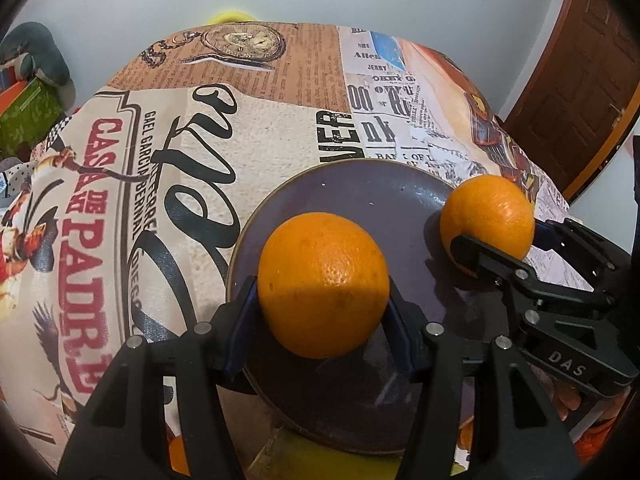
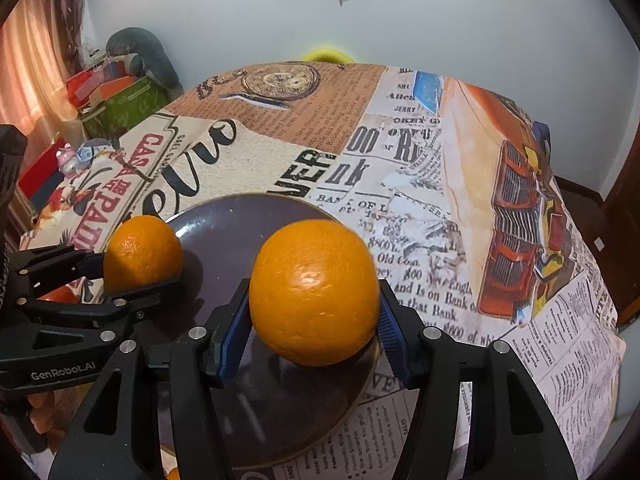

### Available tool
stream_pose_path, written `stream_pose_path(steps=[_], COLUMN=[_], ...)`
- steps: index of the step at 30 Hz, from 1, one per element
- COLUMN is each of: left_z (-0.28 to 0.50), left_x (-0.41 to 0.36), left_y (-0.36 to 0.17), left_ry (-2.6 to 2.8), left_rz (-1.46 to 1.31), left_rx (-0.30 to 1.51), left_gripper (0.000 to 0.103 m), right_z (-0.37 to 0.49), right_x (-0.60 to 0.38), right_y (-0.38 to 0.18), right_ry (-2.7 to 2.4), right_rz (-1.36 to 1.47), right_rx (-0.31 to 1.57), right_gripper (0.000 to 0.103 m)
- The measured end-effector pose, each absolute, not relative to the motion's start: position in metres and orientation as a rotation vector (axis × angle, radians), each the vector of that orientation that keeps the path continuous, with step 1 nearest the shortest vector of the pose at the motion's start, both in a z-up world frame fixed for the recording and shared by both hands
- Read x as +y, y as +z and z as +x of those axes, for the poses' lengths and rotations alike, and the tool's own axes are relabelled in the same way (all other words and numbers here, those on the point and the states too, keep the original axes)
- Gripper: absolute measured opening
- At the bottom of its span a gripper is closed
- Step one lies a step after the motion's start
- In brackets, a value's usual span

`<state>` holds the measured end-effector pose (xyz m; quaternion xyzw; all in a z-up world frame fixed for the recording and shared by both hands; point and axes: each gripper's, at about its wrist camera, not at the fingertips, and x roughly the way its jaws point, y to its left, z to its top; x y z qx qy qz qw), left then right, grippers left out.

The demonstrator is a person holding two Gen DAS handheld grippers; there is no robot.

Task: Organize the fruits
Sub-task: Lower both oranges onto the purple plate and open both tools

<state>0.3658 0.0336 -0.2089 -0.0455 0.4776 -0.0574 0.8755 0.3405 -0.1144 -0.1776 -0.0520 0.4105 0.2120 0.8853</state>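
Observation:
Two oranges hang low over a dark plate (image 1: 360, 200) (image 2: 240, 220) on the printed tablecloth. My left gripper (image 1: 322, 280) is shut on the left orange (image 1: 324, 280) over the plate's near left part, with a blue pad pressing each side. From the right wrist view the same gripper (image 2: 140, 270) holds that orange (image 2: 142, 252) by the plate's left rim. My right gripper (image 2: 314, 284) is shut on the right orange (image 2: 314, 296) above the plate's right side. It also shows in the left wrist view as the right gripper (image 1: 498, 236) around its orange (image 1: 488, 216).
The tablecloth (image 1: 248, 128) covers a round table that drops off at right and far edges. A green box (image 2: 124, 108) with clutter stands beyond the table's left. A yellow object (image 2: 326, 54) peeks over the far edge. A wooden door (image 1: 592, 80) is at right.

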Motion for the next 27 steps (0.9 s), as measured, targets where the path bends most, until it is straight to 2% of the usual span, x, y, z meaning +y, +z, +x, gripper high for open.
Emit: stream_pose_path(steps=[2, 3, 6, 27], left_z=[0.365, 0.363, 0.358, 0.258], left_x=[0.036, 0.038, 0.041, 0.053], left_y=[-0.206, -0.203, -0.195, -0.128], left_ry=[-0.122, -0.124, -0.121, -0.060], left_rz=[-0.119, -0.129, -0.141, -0.064], left_rx=[0.988, 0.981, 0.956, 0.845], left_gripper=[0.061, 0.065, 0.070, 0.070], right_z=[0.339, 0.338, 0.333, 0.245], right_x=[-0.114, -0.114, -0.116, -0.121], right_y=[-0.175, -0.174, -0.172, -0.100], right_ry=[0.442, 0.443, 0.440, 0.462], right_rz=[-0.111, -0.112, -0.110, -0.121], right_rx=[0.846, 0.843, 0.844, 0.716], right_gripper=[0.069, 0.071, 0.071, 0.071])
